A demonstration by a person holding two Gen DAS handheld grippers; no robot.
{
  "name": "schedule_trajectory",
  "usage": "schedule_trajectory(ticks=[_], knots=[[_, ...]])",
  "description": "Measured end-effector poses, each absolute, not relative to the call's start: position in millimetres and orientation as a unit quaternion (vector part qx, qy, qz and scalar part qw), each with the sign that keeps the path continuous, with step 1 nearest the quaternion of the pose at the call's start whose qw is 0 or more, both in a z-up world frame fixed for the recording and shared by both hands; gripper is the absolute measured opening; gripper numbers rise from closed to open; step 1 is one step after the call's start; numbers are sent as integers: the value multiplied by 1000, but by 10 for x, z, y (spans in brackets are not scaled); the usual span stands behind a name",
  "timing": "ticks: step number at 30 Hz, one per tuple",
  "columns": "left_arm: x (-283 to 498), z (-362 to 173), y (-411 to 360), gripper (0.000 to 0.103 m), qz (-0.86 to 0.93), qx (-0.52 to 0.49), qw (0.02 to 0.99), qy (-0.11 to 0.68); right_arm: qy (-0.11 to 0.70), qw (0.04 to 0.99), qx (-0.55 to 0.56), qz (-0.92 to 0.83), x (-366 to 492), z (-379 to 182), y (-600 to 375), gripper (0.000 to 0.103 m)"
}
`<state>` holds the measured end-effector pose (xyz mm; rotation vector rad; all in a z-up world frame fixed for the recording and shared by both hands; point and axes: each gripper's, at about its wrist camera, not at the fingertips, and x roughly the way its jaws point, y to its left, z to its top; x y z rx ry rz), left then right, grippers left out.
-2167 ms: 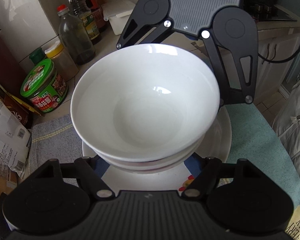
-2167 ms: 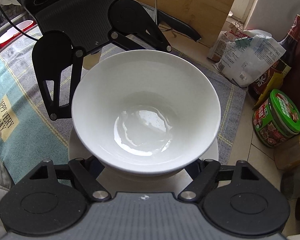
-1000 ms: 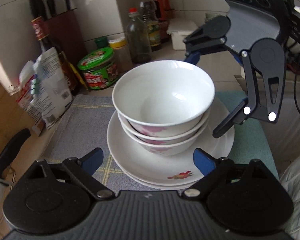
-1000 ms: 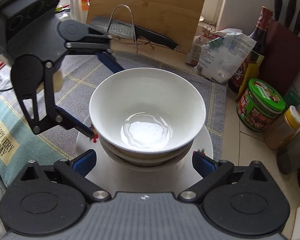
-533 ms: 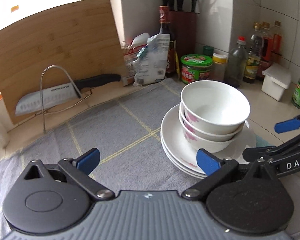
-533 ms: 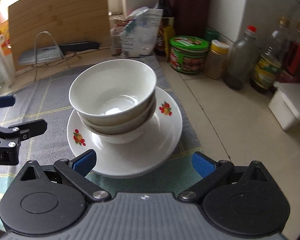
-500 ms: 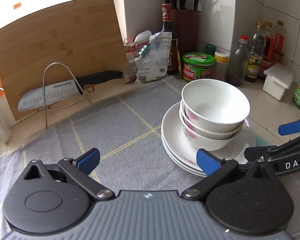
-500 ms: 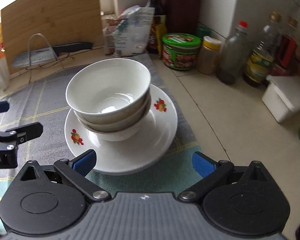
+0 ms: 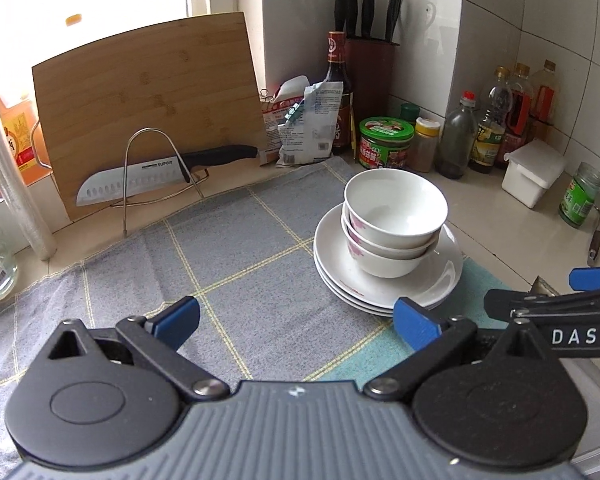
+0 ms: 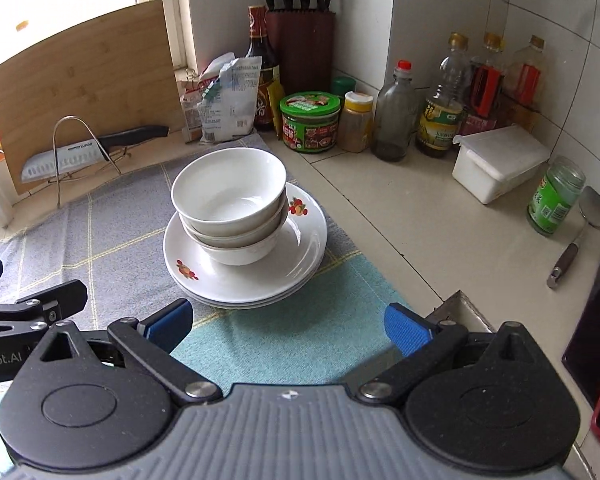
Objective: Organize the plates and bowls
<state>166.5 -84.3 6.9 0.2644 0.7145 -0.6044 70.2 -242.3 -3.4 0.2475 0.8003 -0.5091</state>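
Note:
Three white bowls (image 9: 396, 208) (image 10: 228, 188) sit nested on a stack of white flowered plates (image 9: 444, 276) (image 10: 300, 248), which rests on the checked cloth (image 9: 240, 264). My left gripper (image 9: 296, 320) hangs open above the cloth, left of and nearer than the stack, with nothing between its blue pads. My right gripper (image 10: 288, 324) is open too, near side of the stack, empty. Each gripper shows at the edge of the other's view: the right gripper (image 9: 560, 308) and the left gripper (image 10: 4, 292).
A bamboo cutting board (image 9: 148, 100) and a knife on a wire rack (image 9: 156, 172) stand at the back left. A knife block (image 10: 300, 40), jars, bottles (image 10: 440, 100) and a white box (image 10: 500, 160) line the tiled wall. A spoon (image 10: 580, 232) lies at right.
Both grippers have drawn back and up from the bowl stack and rolled upright. The top bowl they flanked now sits free on the stack, which looks smaller and farther off.

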Motion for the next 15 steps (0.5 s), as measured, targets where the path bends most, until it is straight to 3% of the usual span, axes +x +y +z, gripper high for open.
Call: schedule_trajectory(ticks=[15], knots=[[1493, 156, -667, 102, -279, 120, 888, 345, 373, 885, 118, -252, 558, 50, -2234, 103]])
